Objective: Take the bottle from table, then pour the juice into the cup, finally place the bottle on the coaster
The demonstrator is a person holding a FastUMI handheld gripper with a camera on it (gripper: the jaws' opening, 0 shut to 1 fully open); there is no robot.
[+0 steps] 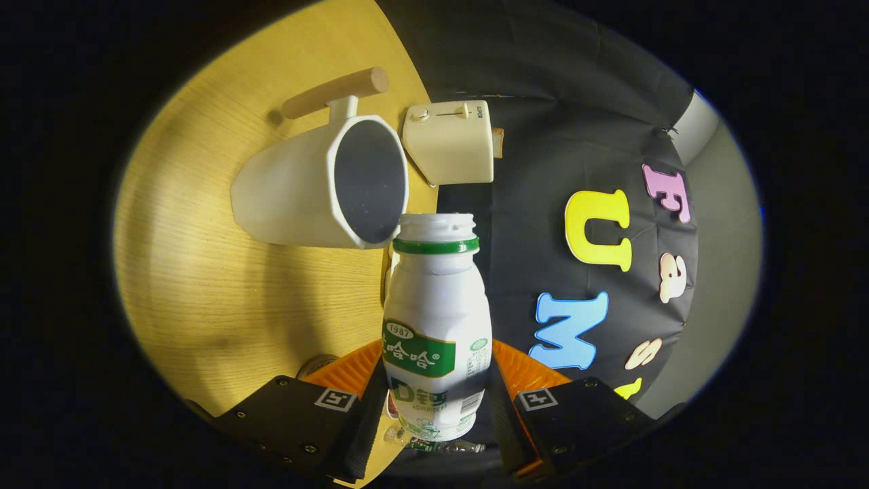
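bottle held at the rim of the cup

the bottle (436, 326) sits clamped between the two fingers of the gripper (434, 401), one finger pressing on each flank of its lower body, so the gripper is grasping the bottle. it is a white plastic bottle with a green band round its neck and a green patch on its label, and its cap is off, the threaded mouth bare. from the fingers it runs toward twelve o'clock, and the whole scene is tipped, the table (224, 285) rising like a wall at the bottle's nine o'clock

the bottle's open mouth lies just beside the lower rim of the cup (319, 190), at about eleven o'clock from the bottle's neck; whether they touch i cannot tell. the cup is white, many-sided at its rim, with a dark inside facing the camera and a round wooden handle (336, 92) on a white stem at its twelve o'clock. whether any juice is flowing cannot be told

at the cup's two o'clock, close to its rim, stands a cream toaster (449, 142) with a knob and a slider on its face. a small round object (317, 365) peeks out by the left finger, too hidden to name
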